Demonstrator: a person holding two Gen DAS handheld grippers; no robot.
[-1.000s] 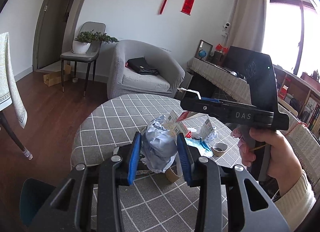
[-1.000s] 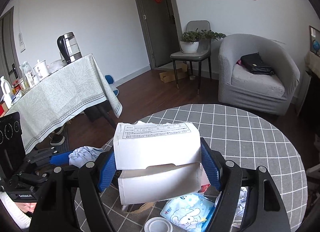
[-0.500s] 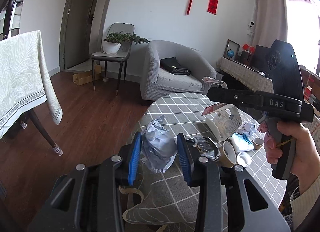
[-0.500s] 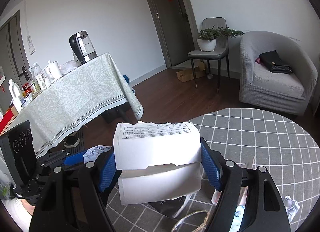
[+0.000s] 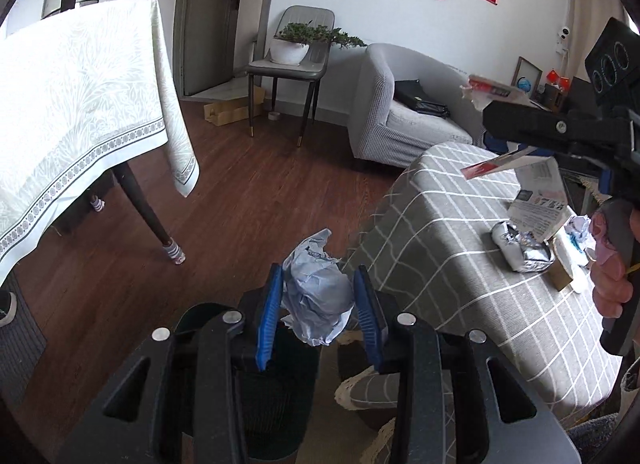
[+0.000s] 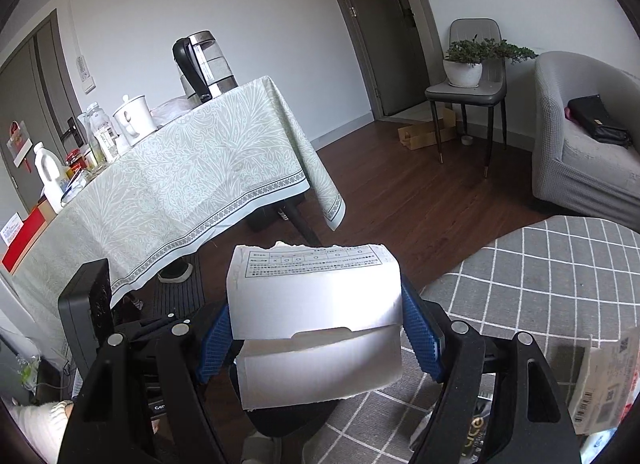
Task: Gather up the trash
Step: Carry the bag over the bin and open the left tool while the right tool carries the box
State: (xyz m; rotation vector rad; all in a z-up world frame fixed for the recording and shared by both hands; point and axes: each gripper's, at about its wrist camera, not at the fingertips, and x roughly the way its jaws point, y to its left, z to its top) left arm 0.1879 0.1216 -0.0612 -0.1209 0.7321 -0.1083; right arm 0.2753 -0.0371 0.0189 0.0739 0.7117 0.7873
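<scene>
My left gripper (image 5: 316,304) is shut on a crumpled pale-blue wad (image 5: 320,296), pinched between its blue pads. It hangs past the edge of the round grey checked table (image 5: 460,264), just above a dark mesh bin (image 5: 280,404) on the floor. My right gripper (image 6: 316,336) is shut on a torn white carton (image 6: 316,304) with a printed label on top. In the left wrist view that right gripper (image 5: 500,124) stands high at the right with the carton (image 5: 536,184) in it, and a hand (image 5: 612,276) grips its handle.
More litter lies on the round table: a silvery packet (image 5: 520,248) and a printed wrapper (image 6: 600,384). A cloth-covered dining table (image 6: 180,184) with a kettle (image 6: 204,64) stands left. A grey armchair (image 5: 400,112) and a chair with a plant (image 5: 292,60) stand behind on the wood floor.
Both grippers swung left, off the round table's middle toward its edge, still holding the wad and the carton. The dark bin has come into view under the left gripper.
</scene>
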